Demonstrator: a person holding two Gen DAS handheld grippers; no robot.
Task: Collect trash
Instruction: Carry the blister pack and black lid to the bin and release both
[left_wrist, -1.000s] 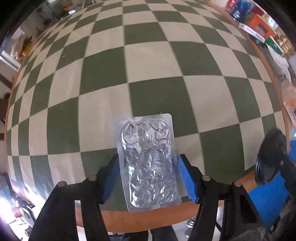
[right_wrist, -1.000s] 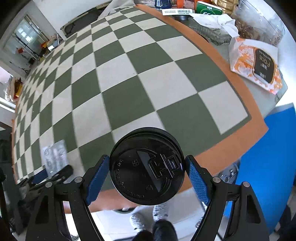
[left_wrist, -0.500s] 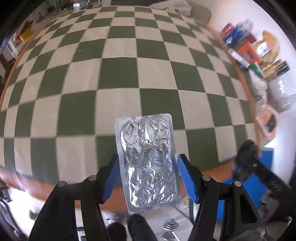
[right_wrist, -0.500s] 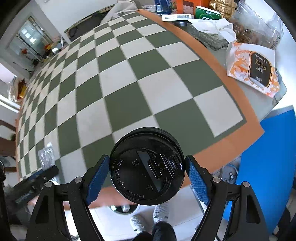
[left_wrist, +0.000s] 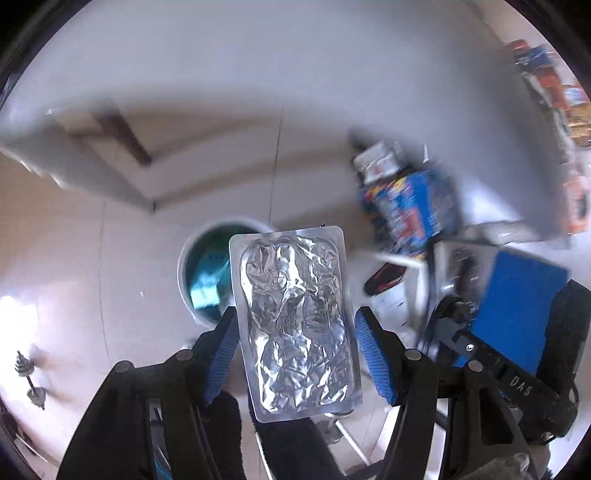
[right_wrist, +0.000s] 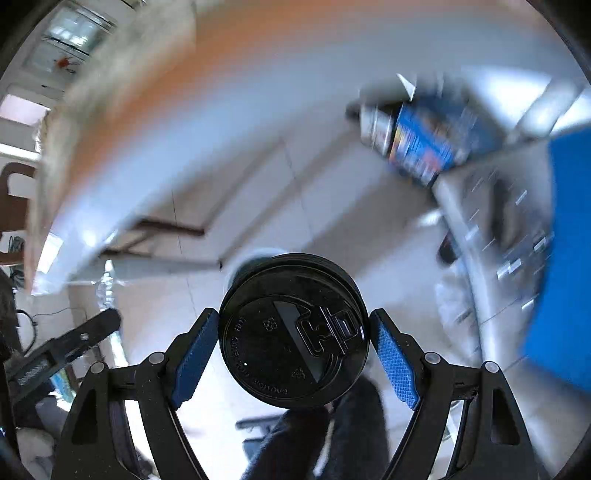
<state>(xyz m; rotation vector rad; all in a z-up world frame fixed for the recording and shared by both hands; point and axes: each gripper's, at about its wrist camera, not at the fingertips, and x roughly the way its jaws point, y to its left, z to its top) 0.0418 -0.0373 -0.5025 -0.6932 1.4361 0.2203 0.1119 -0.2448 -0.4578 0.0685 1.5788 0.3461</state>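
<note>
While both pieces of trash are pinched and aimed toward the floor, the step in hand looks like the carry to the bin (left_wrist: 201, 273), a white round bin with a teal liner standing on the pale tiled floor. To do it well, each piece should be brought squarely above the bin's mouth before either grip is let go, and the two are better released one at a time, since both are light and could glance off the rim.

The left gripper (left_wrist: 293, 345) is closed on a silver foil blister pack (left_wrist: 295, 317), its blue pads pressing the long edges. The pack stands on end and partly hides the bin, which lies just beyond and to the left of it, so a small shift to the left seems needed. Foil this thin bends easily; a harder squeeze would only buckle it.

The right gripper (right_wrist: 293, 352) is closed on a black plastic cup lid (right_wrist: 293, 330), gripped across its width with the top facing the camera. A pale rim peeps out just behind the lid's upper edge, probably the same bin, though heavy blur leaves this uncertain.

Both tools tilt steeply downward, side by side; each one's dark frame shows at the edge of the other's view. The person's dark legs show below.
</note>
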